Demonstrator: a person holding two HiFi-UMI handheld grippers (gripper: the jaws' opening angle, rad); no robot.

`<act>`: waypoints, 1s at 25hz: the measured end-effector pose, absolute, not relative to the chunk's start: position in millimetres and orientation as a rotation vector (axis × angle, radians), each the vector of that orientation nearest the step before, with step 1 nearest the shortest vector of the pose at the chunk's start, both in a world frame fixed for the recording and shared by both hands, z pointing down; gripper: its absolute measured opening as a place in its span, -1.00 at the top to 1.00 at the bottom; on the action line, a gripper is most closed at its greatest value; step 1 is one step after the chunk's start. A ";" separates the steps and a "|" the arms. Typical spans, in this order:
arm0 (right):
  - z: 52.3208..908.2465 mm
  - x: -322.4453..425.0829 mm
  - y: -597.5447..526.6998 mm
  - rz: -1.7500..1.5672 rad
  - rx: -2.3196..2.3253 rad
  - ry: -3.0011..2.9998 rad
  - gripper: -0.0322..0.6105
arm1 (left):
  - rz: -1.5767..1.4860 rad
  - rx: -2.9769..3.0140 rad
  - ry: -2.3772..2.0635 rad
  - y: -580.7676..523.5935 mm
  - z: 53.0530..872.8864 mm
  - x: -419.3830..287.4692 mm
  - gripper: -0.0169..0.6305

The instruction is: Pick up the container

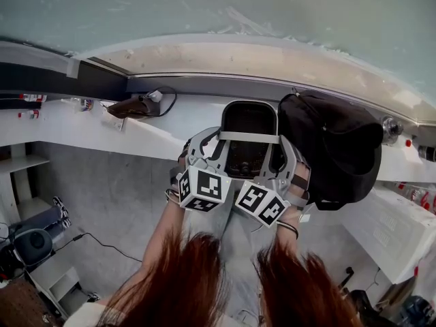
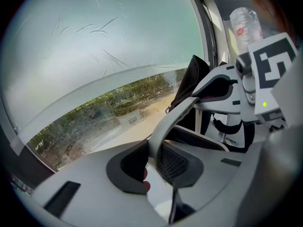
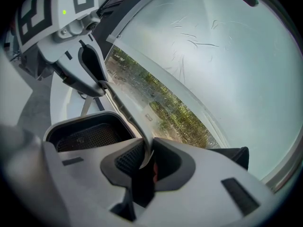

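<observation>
A: The black, mesh-lined plastic container with the pale grey rim (image 1: 249, 120) is held between both tools, over the front edge of the long white ledge (image 1: 75, 125). The left gripper (image 2: 152, 161) is pinched narrow on the rim's left side. The right gripper (image 3: 147, 156) is nipped onto the thin right edge.

B: Biggest worry from here?

A: That bulky black fabric backpack (image 1: 334, 148) sits just beside the container on the right, so a swing that way likely bumps it. Next, both holds are on a thin lip. If the hands drift apart or one tilts, I'd expect the tub to twist or slip out.

B: Count it off, big to small.

A: One frosted window pane (image 1: 204, 5), one ledge, one backpack, one container, two grippers, one clear plastic bottle (image 2: 246, 25).
</observation>
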State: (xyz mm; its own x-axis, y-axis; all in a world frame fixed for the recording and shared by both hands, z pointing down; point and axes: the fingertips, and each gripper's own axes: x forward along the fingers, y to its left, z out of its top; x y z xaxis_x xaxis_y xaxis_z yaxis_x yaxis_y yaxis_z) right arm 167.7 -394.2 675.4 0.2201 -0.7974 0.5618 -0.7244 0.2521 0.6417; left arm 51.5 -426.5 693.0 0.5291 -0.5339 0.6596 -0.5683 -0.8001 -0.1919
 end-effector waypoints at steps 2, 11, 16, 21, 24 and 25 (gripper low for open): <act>675.2 165.4 -392.3 -0.094 1.478 -1.522 0.68 | 1.151 2.699 -0.984 -421.8 692.6 48.6 0.72; 661.0 157.6 -378.9 -0.100 1.494 -1.546 0.68 | 1.136 2.689 -1.033 -405.7 677.6 39.5 0.72; 643.6 157.2 -365.4 -0.104 1.522 -1.553 0.68 | 1.113 2.697 -1.066 -393.2 659.3 38.9 0.72; 624.5 157.3 -349.1 -0.098 1.547 -1.569 0.68 | 1.109 2.706 -1.100 -376.7 638.9 38.8 0.72; 613.0 156.2 -338.9 -0.085 1.554 -1.595 0.68 | 1.114 2.697 -1.137 -367.0 626.7 37.4 0.72; 609.1 156.1 -335.8 -0.086 1.555 -1.599 0.68 | 1.109 2.696 -1.150 -364.0 622.1 37.2 0.72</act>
State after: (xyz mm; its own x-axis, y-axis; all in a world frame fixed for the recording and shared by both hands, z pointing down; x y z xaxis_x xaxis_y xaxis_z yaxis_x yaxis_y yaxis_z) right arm 156.1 -335.8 609.1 0.1690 -0.8362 0.5217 -0.7752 0.2141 0.5944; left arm 37.2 -364.0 622.1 0.4802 -0.6285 0.6119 -0.6339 -0.7308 -0.2531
